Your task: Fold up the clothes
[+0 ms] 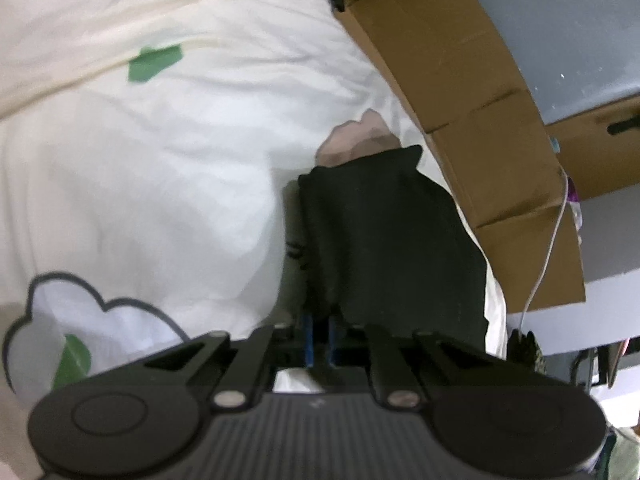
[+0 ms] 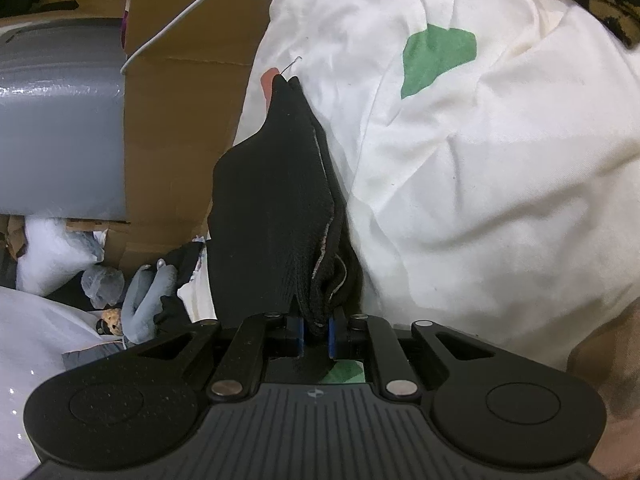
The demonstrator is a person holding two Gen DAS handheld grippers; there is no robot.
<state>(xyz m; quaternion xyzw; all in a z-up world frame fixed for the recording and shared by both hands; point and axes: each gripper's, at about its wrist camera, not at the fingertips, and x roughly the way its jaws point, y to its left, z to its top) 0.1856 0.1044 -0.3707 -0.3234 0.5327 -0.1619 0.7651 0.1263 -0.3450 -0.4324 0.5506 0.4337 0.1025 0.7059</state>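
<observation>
A small black garment hangs above a white bedsheet. My left gripper is shut on its near edge, the blue pads close together with cloth between them. A pale pink patch shows past the garment's far end. In the right wrist view the same black garment stands folded in layers and rises away from my right gripper, which is shut on its lower edge. A loose thread sticks out at its far tip.
The sheet has green patches and a cloud outline. Cardboard boxes and a white cable lie beside the bed. A grey bin, bags and a soft grey toy crowd the floor.
</observation>
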